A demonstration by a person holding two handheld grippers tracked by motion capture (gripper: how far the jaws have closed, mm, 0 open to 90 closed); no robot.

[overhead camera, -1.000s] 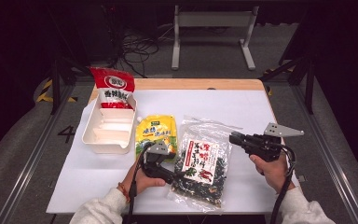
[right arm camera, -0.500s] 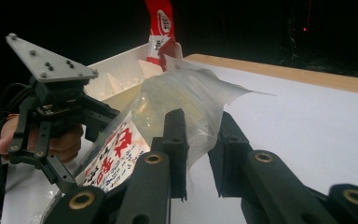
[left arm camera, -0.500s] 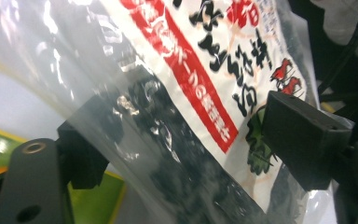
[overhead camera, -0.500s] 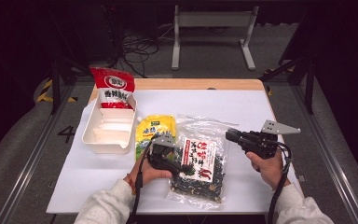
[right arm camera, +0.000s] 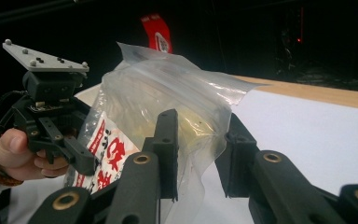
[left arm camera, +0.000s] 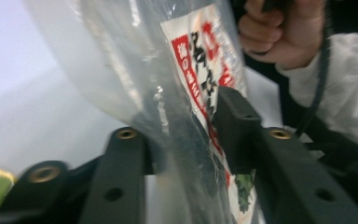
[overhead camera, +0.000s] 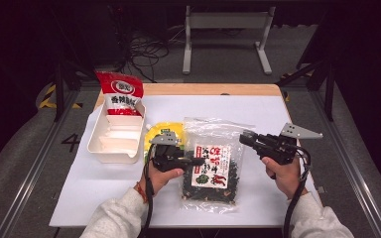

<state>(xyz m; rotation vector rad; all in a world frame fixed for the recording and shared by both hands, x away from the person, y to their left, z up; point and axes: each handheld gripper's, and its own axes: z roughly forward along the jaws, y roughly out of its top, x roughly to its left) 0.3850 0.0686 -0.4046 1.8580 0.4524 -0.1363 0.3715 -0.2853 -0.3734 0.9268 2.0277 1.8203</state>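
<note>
A clear bag of dark dried greens with a red-and-white label lies on the white mat, its top part lifted. My left gripper reaches in from the bag's left side. Its jaws have just been closing, and in the left gripper view the bag is pinched between them. My right gripper is at the bag's upper right edge. Its jaws have just been opening, and the bag's clear corner hangs loosely between the parted fingers. The left gripper shows beyond.
A white compartment tray stands at the left, with a red snack packet leaning at its far end. A yellow-green packet lies between tray and bag. The wooden table edge runs along the back.
My left gripper has risen a little and closed on the bag's left side, lifting it. My right gripper has stayed in place and its jaws have parted.
</note>
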